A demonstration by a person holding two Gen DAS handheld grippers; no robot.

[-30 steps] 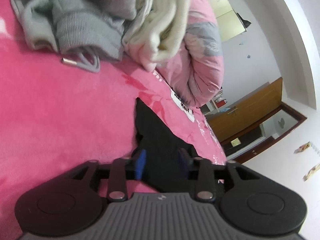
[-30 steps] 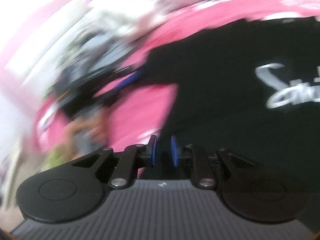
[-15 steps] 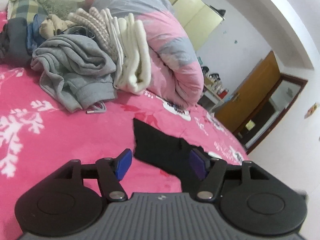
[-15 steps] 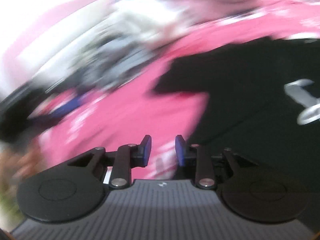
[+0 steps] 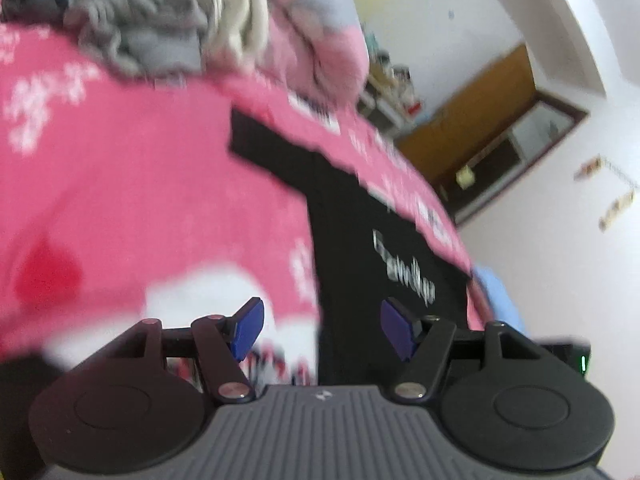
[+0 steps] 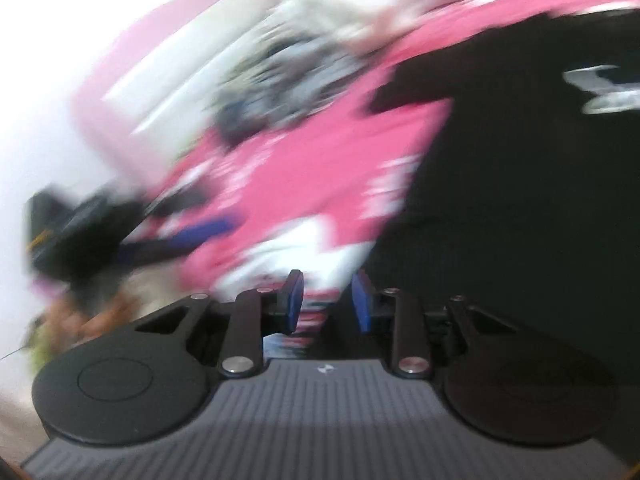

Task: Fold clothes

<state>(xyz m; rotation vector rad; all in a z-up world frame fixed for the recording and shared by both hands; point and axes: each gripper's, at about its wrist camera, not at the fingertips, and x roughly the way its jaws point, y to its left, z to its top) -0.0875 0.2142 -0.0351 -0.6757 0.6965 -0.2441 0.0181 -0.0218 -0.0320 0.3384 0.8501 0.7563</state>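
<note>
Pink bedspread (image 5: 140, 184) under one black T-shirt (image 5: 352, 248); left tool (image 5: 322, 330) wide, right tool (image 6: 327, 303) narrow, both empty.

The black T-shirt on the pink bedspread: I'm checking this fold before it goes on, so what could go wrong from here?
1. Both views are motion-blurred, so either tongs may miss the black T-shirt edge.
2. The left tongs and right tongs are open and empty; closing low could pinch the pink bedspread too.
3. The heap of clothes lies close behind.
</note>
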